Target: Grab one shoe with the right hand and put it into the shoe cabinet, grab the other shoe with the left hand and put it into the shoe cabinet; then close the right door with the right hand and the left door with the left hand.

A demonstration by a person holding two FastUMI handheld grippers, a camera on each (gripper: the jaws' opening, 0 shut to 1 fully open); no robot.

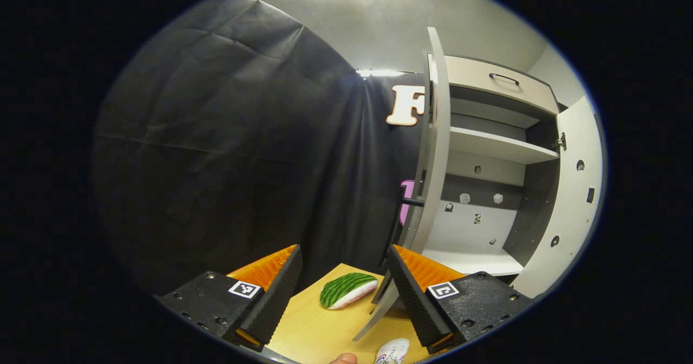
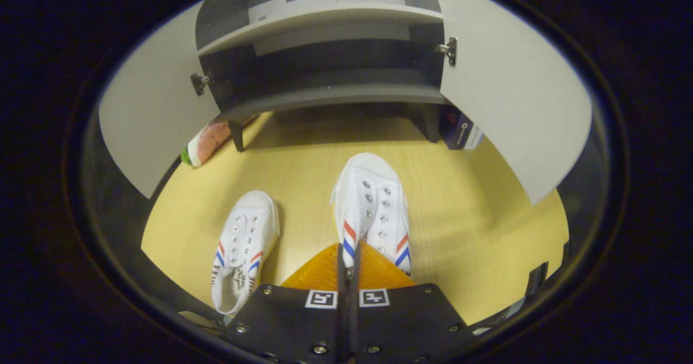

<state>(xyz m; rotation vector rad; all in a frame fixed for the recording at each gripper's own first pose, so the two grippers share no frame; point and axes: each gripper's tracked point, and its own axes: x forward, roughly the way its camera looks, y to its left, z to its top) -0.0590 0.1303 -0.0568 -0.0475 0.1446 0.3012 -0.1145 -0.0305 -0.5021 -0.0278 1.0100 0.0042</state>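
The right tool [image 2: 346, 269] has its fingers pressed together on the heel edge of the right shoe [image 2: 373, 207] on the counter [image 2: 471, 228]; the left shoe [image 2: 241, 245] lies beside it. The left tool [image 1: 344, 288] is spread wide, holding nothing. Beyond stands the shoe cabinet [image 2: 325, 90], both doors open.

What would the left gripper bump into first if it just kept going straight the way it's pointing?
Probably the black cloth wall, dead ahead between the open left gripper's fingers. The cabinet's open left door stands just right of that line, so it might be clipped instead. Depth is hard to judge here.
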